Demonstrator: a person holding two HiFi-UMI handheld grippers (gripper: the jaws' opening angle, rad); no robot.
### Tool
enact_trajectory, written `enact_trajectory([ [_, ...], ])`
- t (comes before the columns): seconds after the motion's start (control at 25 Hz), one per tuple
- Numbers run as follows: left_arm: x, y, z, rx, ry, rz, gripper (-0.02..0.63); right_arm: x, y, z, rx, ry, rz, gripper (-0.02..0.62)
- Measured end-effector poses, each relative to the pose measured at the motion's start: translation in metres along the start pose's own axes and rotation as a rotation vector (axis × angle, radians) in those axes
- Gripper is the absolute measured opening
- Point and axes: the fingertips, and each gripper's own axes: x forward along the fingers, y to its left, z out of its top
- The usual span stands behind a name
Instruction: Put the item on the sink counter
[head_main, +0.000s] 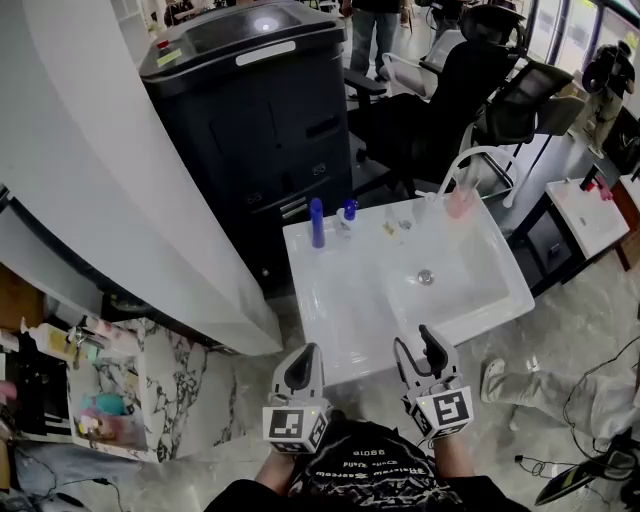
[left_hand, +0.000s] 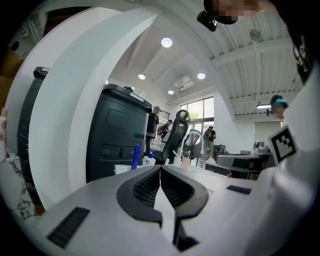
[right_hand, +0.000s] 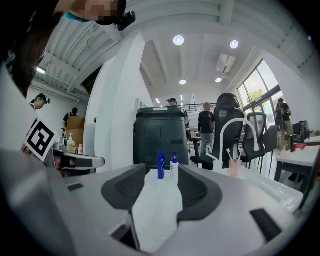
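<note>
while i stand at the near edge of the white sink counter (head_main: 322, 300), both hands are held low and close to my body, side by side. both grippers point almost level toward the counter's back rim, marker cubes facing up.

left gripper (head_main: 306, 352): jaws pressed together, tips touching, nothing in them. it sits at the near edge of the counter's flat part.

right gripper (head_main: 416, 345): jaws spread, gap empty, bare counter top showing through it. it sits at the near rim, by the basin (head_main: 440, 290).

whether either gripper touches the counter i cannot tell.

along the back rim: blue bottle (head_main: 317, 222) upright, white pump bottle (head_main: 347, 218) just to its right, pink cup (head_main: 460, 203) with toothbrushes near the curved white faucet (head_main: 478, 160). which of these is the task's item i cannot tell. large black unit (head_main: 250, 110) stands behind the counter.
</note>
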Motion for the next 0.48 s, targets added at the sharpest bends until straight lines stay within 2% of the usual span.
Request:
enact_trajectory([
  [0.16, -0.005, 0.002, -0.008, -0.006, 0.018, 0.011, 0.006, -0.005, 0.0, -0.004, -0.011, 0.008, -0.019, 0.119],
  [0.28, -0.009, 0.001, -0.012, 0.005, 0.028, 0.013, 0.006, -0.009, -0.002, -0.008, -0.011, 0.006, -0.039, 0.004],
  [0.48, -0.012, -0.002, -0.015, 0.023, 0.038, 0.004, 0.006, -0.008, 0.003, -0.01, -0.01, 0.009, -0.028, -0.002],
])
